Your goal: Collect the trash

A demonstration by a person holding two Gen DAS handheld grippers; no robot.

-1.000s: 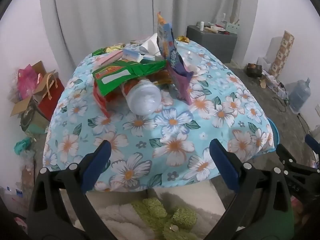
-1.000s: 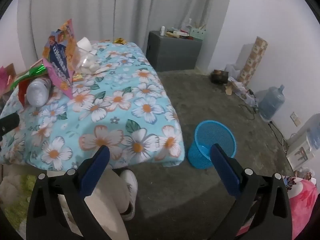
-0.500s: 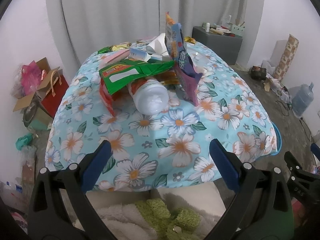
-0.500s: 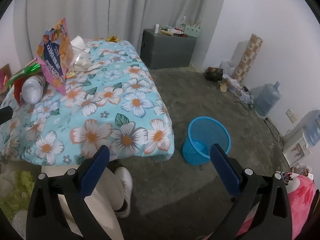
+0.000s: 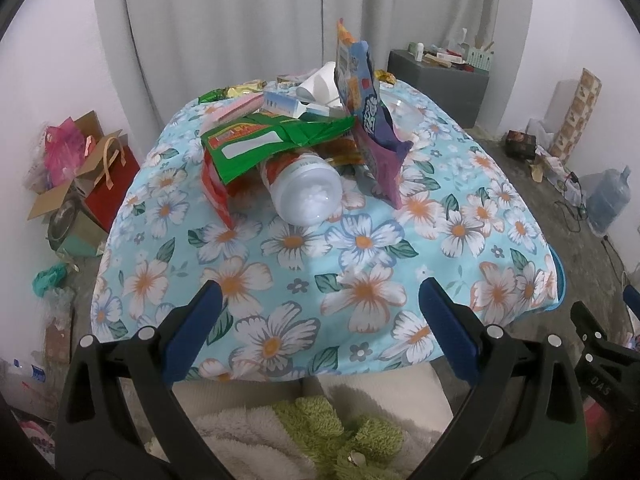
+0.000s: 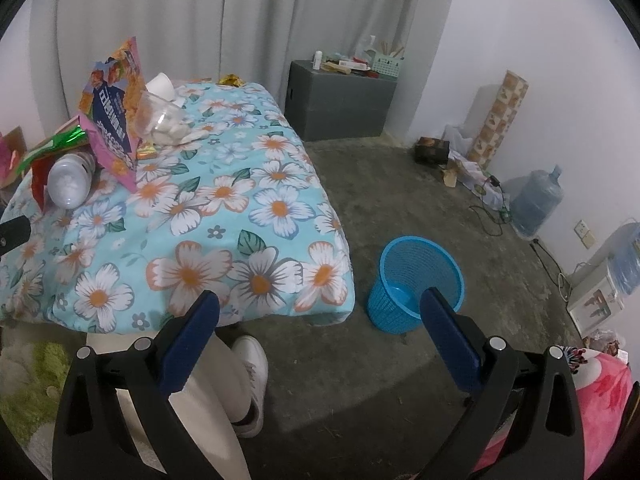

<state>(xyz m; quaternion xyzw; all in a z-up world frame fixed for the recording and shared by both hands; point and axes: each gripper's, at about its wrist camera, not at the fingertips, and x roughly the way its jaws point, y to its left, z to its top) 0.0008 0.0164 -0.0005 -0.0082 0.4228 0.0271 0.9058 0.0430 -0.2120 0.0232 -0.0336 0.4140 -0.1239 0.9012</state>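
A tabletop covered by a light blue cloth with white and orange flowers [image 5: 360, 248] carries a heap of trash toward its far end. In that heap a clear plastic bottle with a red label [image 5: 304, 192] lies on its side, its pale base turned toward the left wrist camera. A green foil snack wrapper [image 5: 272, 142] lies over the bottle, and a red wrapper [image 5: 214, 190] hangs down just beside the bottle on its left. A tall blue and purple snack bag [image 5: 370, 116] stands upright just beside the bottle on its right. Behind the bottle sit a white paper cup [image 5: 320, 82] and a small white and blue carton [image 5: 282, 104]. In the right wrist view a clear plastic cup holding white pieces [image 6: 160, 122] leans beside the snack bag.

The left gripper [image 5: 318, 320] hovers over the near edge of the tabletop, well apart from the bottle, its blue-padded fingers [image 5: 192, 336] spread wide and holding nothing. The right gripper [image 6: 318, 320] hangs off the tabletop's near right corner, fingers [image 6: 450, 342] likewise spread and empty. A round blue mesh waste basket [image 6: 420, 280] stands on the grey concrete floor [image 6: 380, 200] near that corner of the tabletop
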